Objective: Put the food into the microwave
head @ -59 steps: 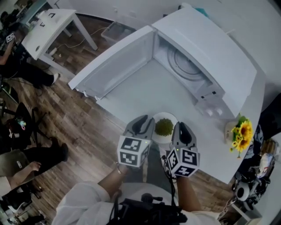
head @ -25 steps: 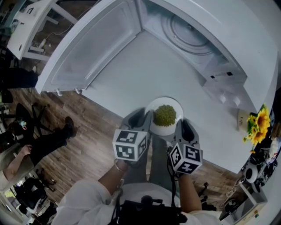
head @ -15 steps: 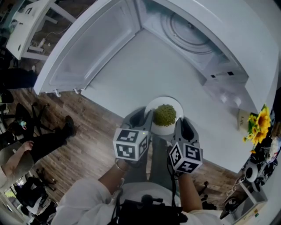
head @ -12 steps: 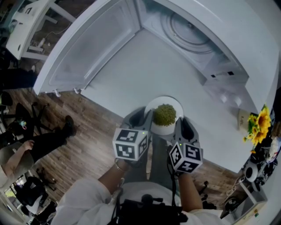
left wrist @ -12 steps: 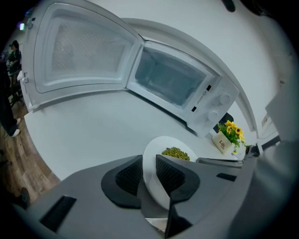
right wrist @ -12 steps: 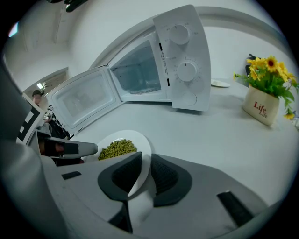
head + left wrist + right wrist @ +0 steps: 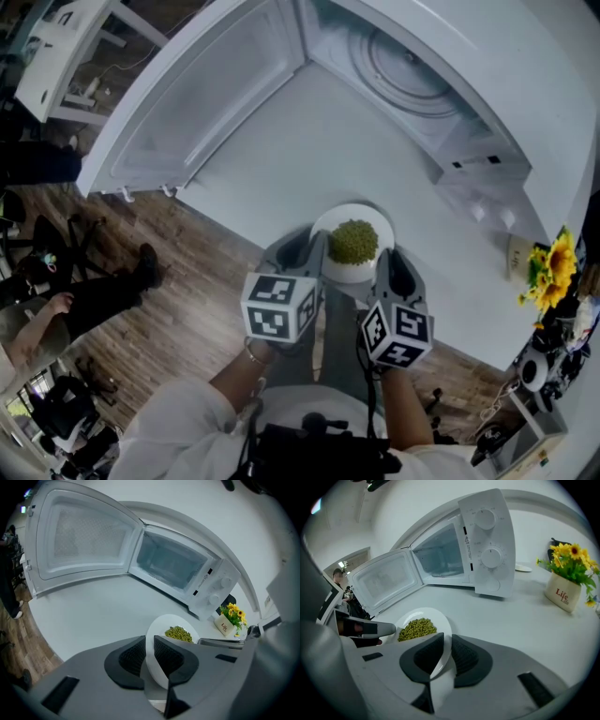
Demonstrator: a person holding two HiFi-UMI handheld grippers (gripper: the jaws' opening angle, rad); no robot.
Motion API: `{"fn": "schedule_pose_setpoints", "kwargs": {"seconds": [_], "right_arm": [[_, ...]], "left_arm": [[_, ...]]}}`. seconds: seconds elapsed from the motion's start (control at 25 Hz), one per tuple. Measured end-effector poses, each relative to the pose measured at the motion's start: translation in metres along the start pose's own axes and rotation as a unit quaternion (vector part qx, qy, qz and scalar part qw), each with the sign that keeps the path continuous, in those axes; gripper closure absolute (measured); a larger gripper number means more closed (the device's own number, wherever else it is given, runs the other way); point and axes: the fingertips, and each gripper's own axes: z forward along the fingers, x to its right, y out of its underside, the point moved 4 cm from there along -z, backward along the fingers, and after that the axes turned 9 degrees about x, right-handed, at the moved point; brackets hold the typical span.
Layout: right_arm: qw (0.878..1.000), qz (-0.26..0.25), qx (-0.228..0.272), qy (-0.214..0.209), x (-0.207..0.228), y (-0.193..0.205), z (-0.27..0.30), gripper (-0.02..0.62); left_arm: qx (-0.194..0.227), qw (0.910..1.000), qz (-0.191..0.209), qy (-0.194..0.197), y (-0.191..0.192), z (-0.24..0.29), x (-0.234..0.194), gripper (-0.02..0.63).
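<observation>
Between the two grippers, at the near edge of the counter, is a round white plate [image 7: 327, 225], smooth and glossy, with a low heap of small green peas [image 7: 353, 241] at its middle. Being a circle, the plate has no long axis. Its open face turns upward and it lies close to level. Whether its base touches the counter cannot be told.

The left gripper [image 7: 149, 656] has its dark ribbed pads closed on the plate's left rim, with only the thin edge between them. The right gripper [image 7: 444, 654] pinches the opposite rim in the same way. Both grippers point ahead toward the microwave [image 7: 469, 103].

The microwave is a white box standing further back on the counter. Its door [image 7: 206, 94] is swung wide open to the left, and a round glass turntable [image 7: 403, 80] shows inside the cavity. Two round dials [image 7: 491, 557] sit one above the other on its right-hand panel.

The counter [image 7: 300, 159] is plain, matte and white. Near its right end stands a small white pot [image 7: 562, 596] of yellow sunflowers [image 7: 553, 267], apart from the microwave. Below the counter's edge runs a brown wood-plank floor [image 7: 178, 319].
</observation>
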Motion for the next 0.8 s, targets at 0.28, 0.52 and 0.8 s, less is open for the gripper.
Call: {"fn": "schedule_pose_setpoints", "kwargs": {"seconds": [0.28,0.52,0.8], "right_arm": [[1.000,-0.005,0.017,-0.005,-0.008,-0.018,-0.003,0.532],[0.999,-0.012,0.040,-0.010,-0.016,-0.042,-0.009,0.534],[0.996,-0.018,0.084,-0.018,-0.029,-0.083,-0.016,0.535]], "left_arm": [[0.016,0.9999,-0.002,-0.004,-0.018,-0.007,0.000,0.537],[0.034,0.9994,-0.005,-0.004,-0.038,-0.017,0.002,0.537],[0.064,0.9980,0.000,-0.001,-0.077,-0.031,0.006,0.537]]}}
